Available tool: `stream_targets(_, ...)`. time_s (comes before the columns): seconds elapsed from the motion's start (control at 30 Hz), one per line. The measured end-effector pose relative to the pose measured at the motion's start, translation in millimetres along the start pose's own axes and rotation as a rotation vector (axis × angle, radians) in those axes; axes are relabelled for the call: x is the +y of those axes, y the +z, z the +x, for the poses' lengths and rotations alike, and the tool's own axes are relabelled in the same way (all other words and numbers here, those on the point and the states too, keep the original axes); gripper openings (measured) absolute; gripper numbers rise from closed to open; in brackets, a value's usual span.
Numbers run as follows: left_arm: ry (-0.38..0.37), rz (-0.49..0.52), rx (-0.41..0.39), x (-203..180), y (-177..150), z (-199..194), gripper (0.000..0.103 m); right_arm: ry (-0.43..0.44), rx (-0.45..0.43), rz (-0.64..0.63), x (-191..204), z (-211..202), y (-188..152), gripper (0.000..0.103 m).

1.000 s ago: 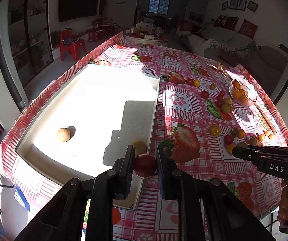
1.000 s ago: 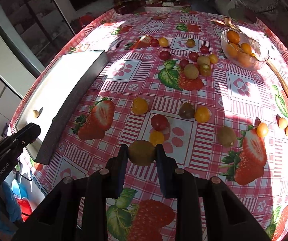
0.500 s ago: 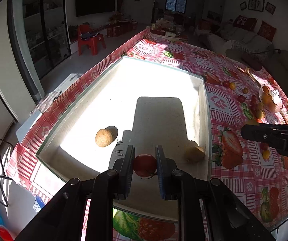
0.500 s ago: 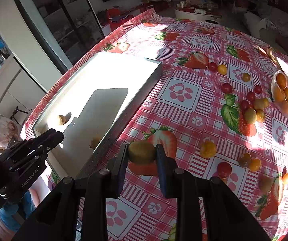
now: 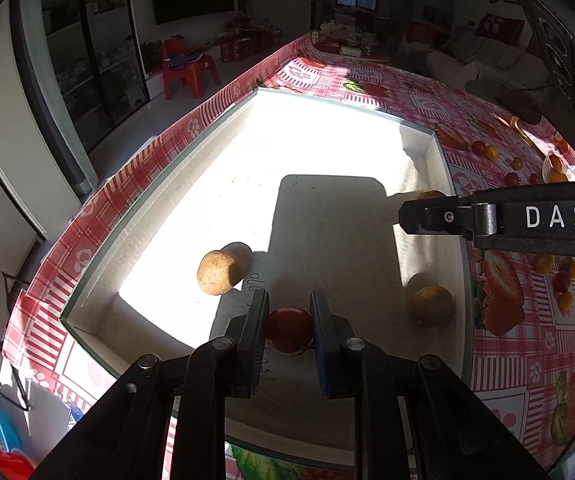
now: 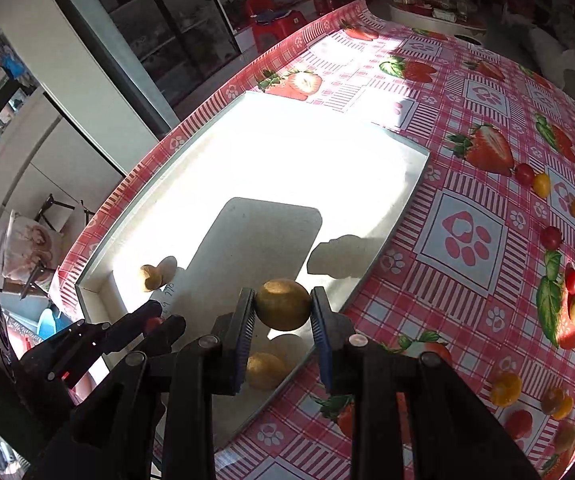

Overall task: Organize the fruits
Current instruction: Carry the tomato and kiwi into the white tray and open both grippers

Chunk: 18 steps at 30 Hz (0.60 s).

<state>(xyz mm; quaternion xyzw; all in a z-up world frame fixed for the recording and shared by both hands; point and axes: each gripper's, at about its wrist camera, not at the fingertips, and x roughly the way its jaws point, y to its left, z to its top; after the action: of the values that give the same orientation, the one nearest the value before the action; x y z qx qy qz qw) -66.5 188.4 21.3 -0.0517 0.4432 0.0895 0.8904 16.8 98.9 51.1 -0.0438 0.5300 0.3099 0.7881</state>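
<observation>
My left gripper (image 5: 289, 330) is shut on a red tomato (image 5: 289, 329) low over the near end of the white tray (image 5: 99, 268). My right gripper (image 6: 283, 310) is shut on a brown kiwi (image 6: 282, 304) above the tray's right rim (image 6: 383, 252). In the left wrist view the right gripper (image 5: 411, 216) reaches in from the right over the tray. Two brown fruits lie in the tray: one at the left (image 5: 218, 272), one by the right wall (image 5: 431, 306). The left gripper (image 6: 155, 326) shows at the lower left of the right wrist view.
Many small red, yellow and brown fruits (image 6: 547, 236) are scattered on the strawberry-print tablecloth (image 6: 467, 232) right of the tray. A glass bowl of orange fruits (image 5: 557, 168) stands at the far right. The table edge runs just left of the tray; a red chair (image 5: 185, 66) stands beyond.
Both grippers moved left and down over the tray with their fruits still held. The right gripper has come from over the cloth to the tray's right rim.
</observation>
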Motion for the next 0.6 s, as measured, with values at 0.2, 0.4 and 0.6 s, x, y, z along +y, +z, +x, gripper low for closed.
stream_targets(0.2,0.009,0.02,0.003,-2,-2,0,0.023,-0.022,0.044,-0.031,7,26,8,0.031)
stream_targets(0.4,0.028,0.03,-0.02,-3,-4,-3,0.078,-0.055,0.061,-0.07,13,37,10,0.031)
stream_targets(0.6,0.033,0.066,-0.051,-7,-3,-13,0.082,-0.046,0.062,-0.076,16,36,14,0.061)
